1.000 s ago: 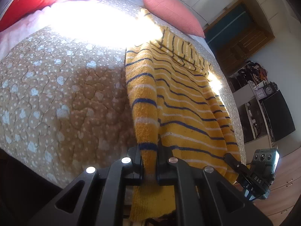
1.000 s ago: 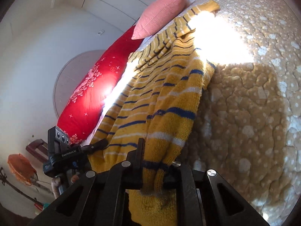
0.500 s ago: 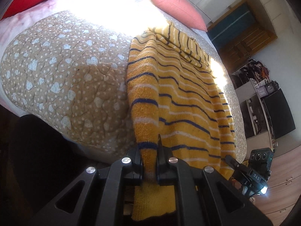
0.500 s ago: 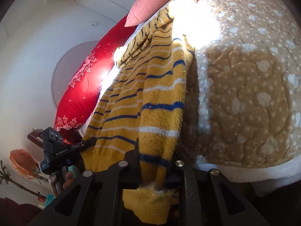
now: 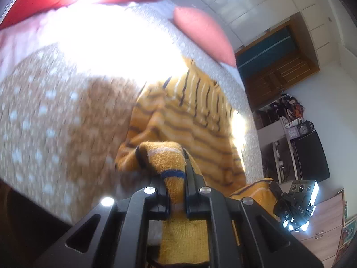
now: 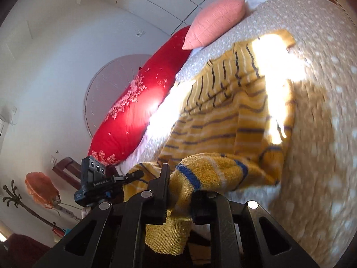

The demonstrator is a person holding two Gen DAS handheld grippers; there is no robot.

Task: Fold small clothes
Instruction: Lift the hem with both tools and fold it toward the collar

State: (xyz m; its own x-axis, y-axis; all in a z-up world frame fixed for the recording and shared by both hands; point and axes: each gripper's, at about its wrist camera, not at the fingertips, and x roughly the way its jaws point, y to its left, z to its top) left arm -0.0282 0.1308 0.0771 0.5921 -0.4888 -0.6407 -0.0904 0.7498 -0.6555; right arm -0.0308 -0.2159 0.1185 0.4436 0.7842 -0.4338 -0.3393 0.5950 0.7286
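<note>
Yellow knitted sweater with blue and white stripes (image 5: 183, 120) lies on the tan white-dotted quilted bedspread (image 5: 51, 120), long axis running from the frame's bottom centre toward the pink cushion (image 5: 203, 35) at upper right. Left gripper (image 5: 176, 192) is clamped tight on one hem corner, raised and curled over. Right gripper (image 6: 178, 192): jaws closing, the other hem corner pinched between them.
</note>
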